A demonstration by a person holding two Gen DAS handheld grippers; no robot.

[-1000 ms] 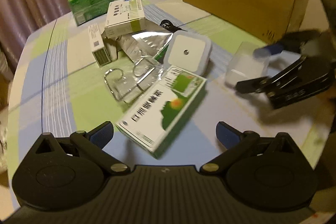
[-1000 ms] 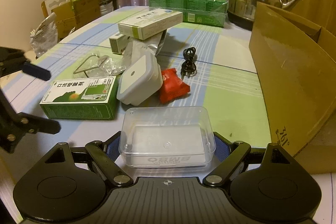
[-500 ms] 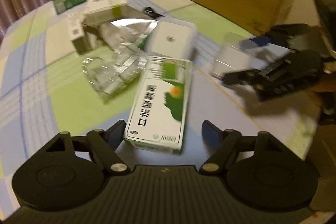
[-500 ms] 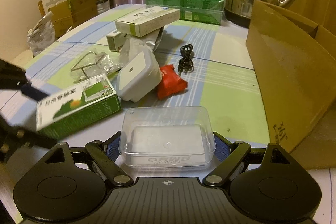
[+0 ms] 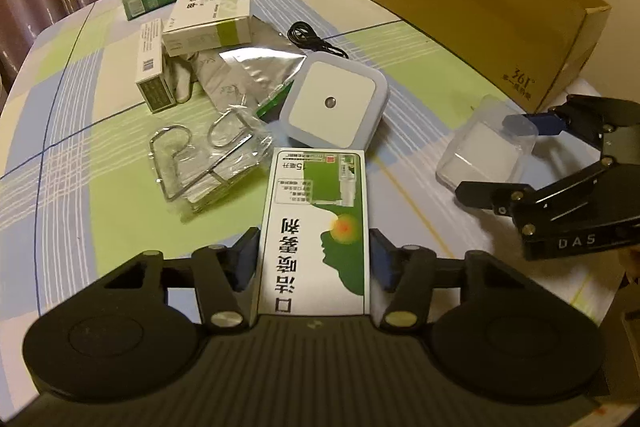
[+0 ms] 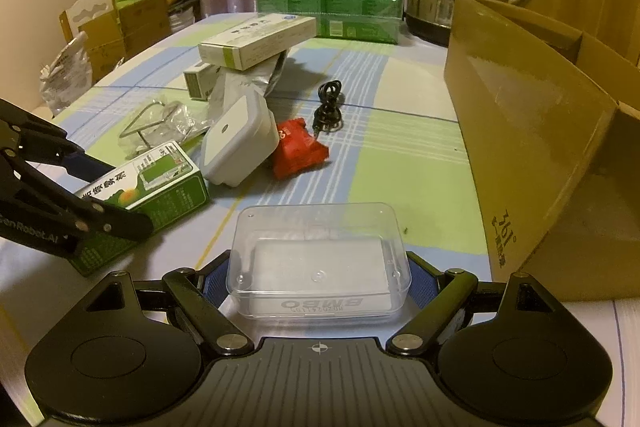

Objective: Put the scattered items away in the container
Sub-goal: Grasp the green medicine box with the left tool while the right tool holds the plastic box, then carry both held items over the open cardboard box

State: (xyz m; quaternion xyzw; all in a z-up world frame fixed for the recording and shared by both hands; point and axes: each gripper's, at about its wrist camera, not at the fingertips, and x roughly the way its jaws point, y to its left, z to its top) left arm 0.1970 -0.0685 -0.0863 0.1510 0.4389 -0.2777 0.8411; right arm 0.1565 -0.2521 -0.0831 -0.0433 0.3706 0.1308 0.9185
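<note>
**Q.** What does each tool hold, nearest things first?

**A.** The left gripper (image 5: 313, 259) is closed on the green-and-white medicine box (image 5: 316, 227), pads against its two long sides; the box's long axis runs straight ahead along the fingers. The right gripper (image 6: 318, 281) is clamped on the clear plastic case (image 6: 319, 259), held by its short ends with its long axis lying across the fingers. Whether either item is clear of the tablecloth (image 5: 120, 195) cannot be told.

**Q.** Taking the cardboard box as landmark, where do things lie?

**A.** The cardboard box (image 6: 532, 131), judged to be the container, stands on the far right of the table, its open top above the level of both held items. The plastic case is just beside the box's near corner; the medicine box is farther off, to the left of the case. The right gripper is therefore the nearer tool. Farther left of the carton lie the white night light (image 5: 334, 105), the red packet (image 6: 298, 147), the black cable (image 6: 328, 107), the bagged wire hooks (image 5: 204, 163) and, beyond them, two pale medicine cartons (image 5: 212, 13) on a foil pouch (image 5: 248, 75).

**Q.** What does the next move turn on?

**A.** Probably lifting each item over the carton's wall, to the right and upward, the case first.
</note>
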